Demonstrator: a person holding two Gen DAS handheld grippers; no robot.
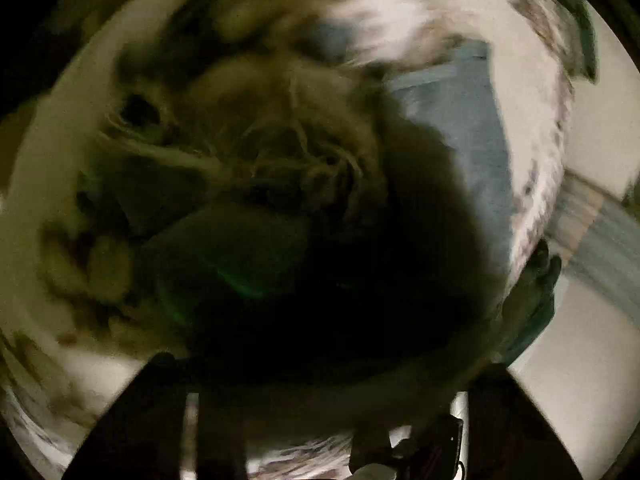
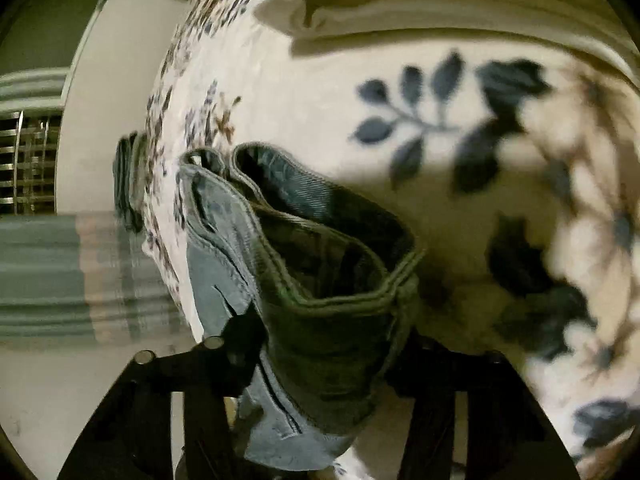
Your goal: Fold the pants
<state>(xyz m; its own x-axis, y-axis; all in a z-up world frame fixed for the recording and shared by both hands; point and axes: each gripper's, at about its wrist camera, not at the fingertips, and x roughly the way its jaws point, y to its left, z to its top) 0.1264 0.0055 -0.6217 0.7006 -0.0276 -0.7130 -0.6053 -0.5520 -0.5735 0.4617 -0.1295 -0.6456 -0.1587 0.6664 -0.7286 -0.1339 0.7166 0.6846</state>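
My right claw (image 2: 320, 380) is clamped on the jeans (image 2: 304, 264), its dark fingers (image 2: 208, 364) pinching bunched denim at the bottom of the right wrist view. The garment rises from the grip as stacked folds with hemmed edges gaping open; its long axis runs from the claw up and to the left, toward the bed's edge.

My left claw (image 1: 320, 420) shows only as dark fingers (image 1: 152, 408) low in a heavily blurred left wrist view. I cannot tell whether it is apart or closed, nor whether it grips anything. Beyond it a blue denim panel (image 1: 456, 140) runs lengthwise up the frame over pale bedding.

The jeans rest on a bed covered by a white bedspread (image 2: 304, 92) printed with dark blue leaf sprigs. A folded cream blanket (image 2: 420, 4) lies across the far end. Past the bed's edge I note pale floor (image 2: 104, 92), a striped rug (image 2: 72, 276) and a metal rack (image 2: 28, 160).
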